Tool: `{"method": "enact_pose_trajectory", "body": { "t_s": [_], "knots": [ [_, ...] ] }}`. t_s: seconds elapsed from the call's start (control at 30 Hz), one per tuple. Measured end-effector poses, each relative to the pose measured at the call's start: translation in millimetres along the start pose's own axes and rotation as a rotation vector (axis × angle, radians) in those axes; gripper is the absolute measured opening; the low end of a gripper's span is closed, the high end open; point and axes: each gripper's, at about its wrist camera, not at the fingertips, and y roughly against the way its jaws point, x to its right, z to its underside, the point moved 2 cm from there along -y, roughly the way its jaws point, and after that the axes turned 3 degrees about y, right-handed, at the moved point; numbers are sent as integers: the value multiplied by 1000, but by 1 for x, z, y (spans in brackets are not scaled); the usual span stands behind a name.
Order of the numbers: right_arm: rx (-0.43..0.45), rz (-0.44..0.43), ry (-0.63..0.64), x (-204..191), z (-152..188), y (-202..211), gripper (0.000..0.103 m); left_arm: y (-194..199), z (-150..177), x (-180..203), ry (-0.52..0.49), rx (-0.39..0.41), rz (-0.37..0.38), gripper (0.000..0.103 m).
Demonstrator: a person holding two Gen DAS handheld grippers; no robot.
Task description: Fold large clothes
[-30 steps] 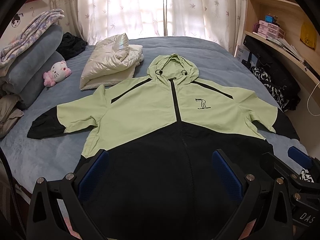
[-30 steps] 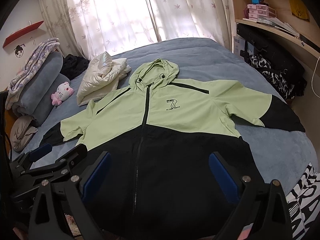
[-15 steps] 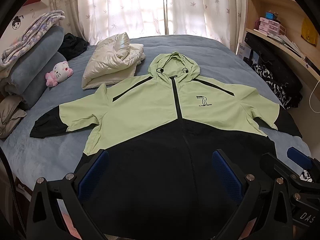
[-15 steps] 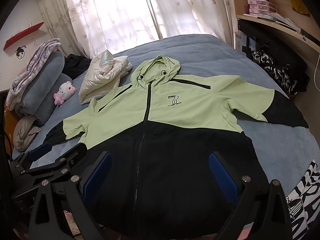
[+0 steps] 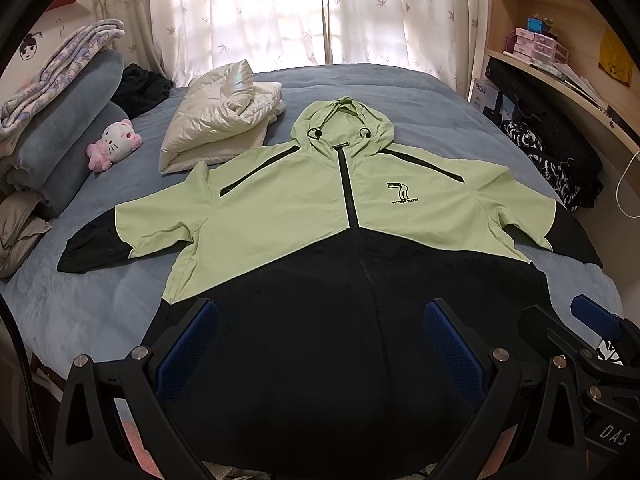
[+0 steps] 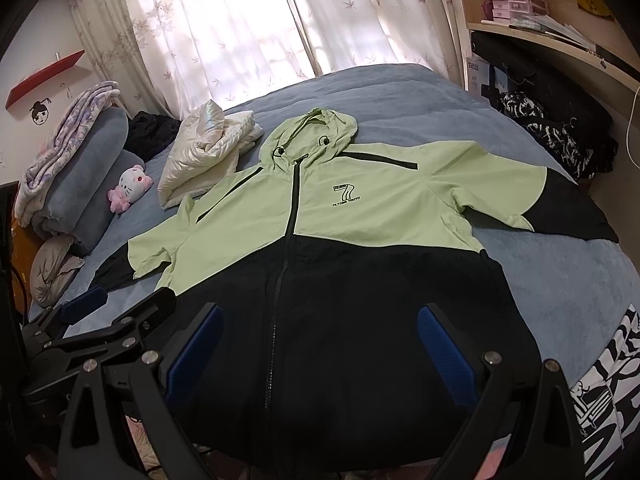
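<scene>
Fabric of the thin lime-green and black zip-up hooded jacket (image 5: 320, 240), spread flat on the bed ahead of and beneath the left claw (image 5: 320, 344) and right claw (image 6: 318, 340), both spread apart and empty, looks light, limp and slippery, so pinching a sleeve cuff or hem corner seems best.

Both wrist cameras sit low at the foot of the bed (image 5: 420, 92), looking forward between their own fingers (image 5: 188, 344) toward the curtains (image 5: 280, 12). The left view faces almost squarely up the jacket (image 5: 320, 320); the right view stands a little to its right, tilted (the bed slants in it). Each is close above the hem. Both share jacket, bed and curtains, and each catches the other gripper (image 6: 96, 320) at its edge.
</scene>
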Motion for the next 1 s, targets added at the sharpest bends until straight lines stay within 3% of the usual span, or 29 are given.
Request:
{"method": "enact_pose_trajectory", "body": {
  "t_s": [0.63, 1.0],
  "knots": [
    [3, 16, 38, 1, -15, -6, 98, -19, -15, 6, -28, -50, 53, 102],
    [50, 56, 131, 19, -62, -4, 98, -26, -58, 23, -67, 21, 33, 102]
  ]
}}
